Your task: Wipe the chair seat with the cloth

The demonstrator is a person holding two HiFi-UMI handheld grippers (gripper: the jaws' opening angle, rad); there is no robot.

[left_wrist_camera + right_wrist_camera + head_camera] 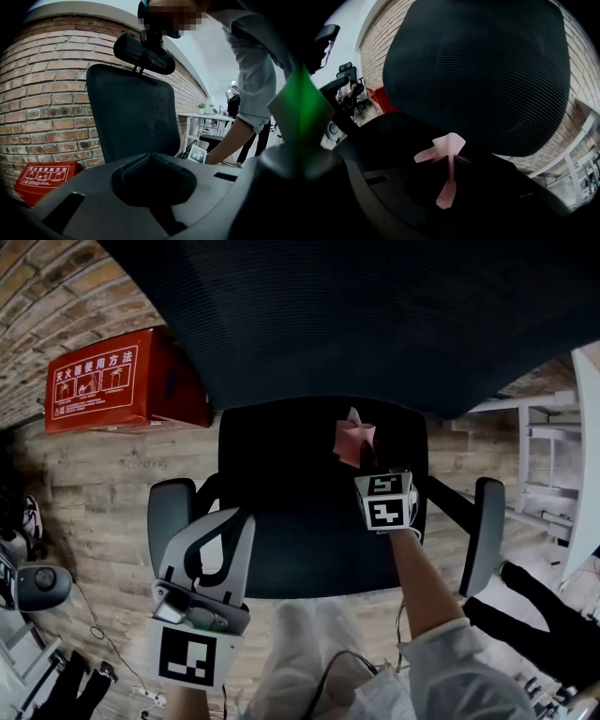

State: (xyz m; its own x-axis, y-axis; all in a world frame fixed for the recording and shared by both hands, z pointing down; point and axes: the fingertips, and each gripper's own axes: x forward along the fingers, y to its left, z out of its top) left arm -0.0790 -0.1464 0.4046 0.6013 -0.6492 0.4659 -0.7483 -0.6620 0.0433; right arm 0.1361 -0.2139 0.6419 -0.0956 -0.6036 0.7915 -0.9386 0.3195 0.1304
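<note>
A black office chair stands below me, its seat (291, 512) in the middle of the head view and its mesh backrest (356, 315) across the top. My right gripper (363, 461) is over the seat's back right part, shut on a pink cloth (354, 439). In the right gripper view the cloth (449, 145) bunches out of the closed jaws of the right gripper (451, 160), one strip hanging down before the backrest (478, 70); whether it touches the seat is unclear. My left gripper (239, 517) hovers by the seat's front left, shut and empty (149, 157).
Grey armrests flank the seat at left (169, 512) and right (487, 531). A red box (117, 381) lies on the wooden floor by the brick wall. White shelving (553, 456) stands at the right. A person (233, 101) stands far off by desks.
</note>
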